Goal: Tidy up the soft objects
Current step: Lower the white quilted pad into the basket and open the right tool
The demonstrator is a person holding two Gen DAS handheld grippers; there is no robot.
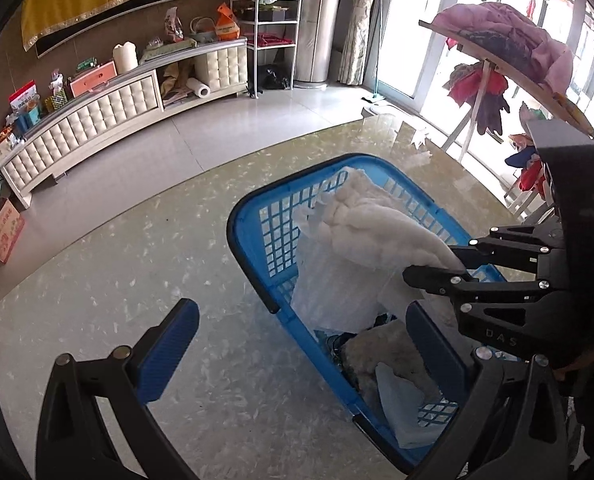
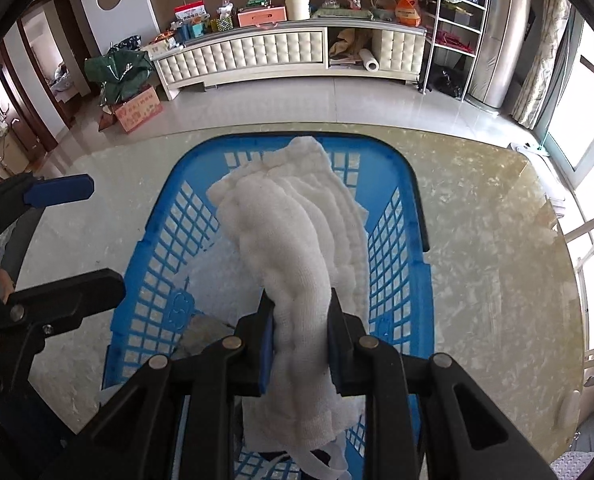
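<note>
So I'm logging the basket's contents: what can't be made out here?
- Basket floor, right wrist view: covered by the white cloth in the right gripper jaws.
- Dark item under the clear bags, left wrist view: mostly buried.
- Basket's near end, both views: blocked by gripper bodies.

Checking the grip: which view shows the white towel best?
The right wrist view: the towel fills its centre, pinched in the right gripper. The left wrist view shows it sideways over the basket.
</note>
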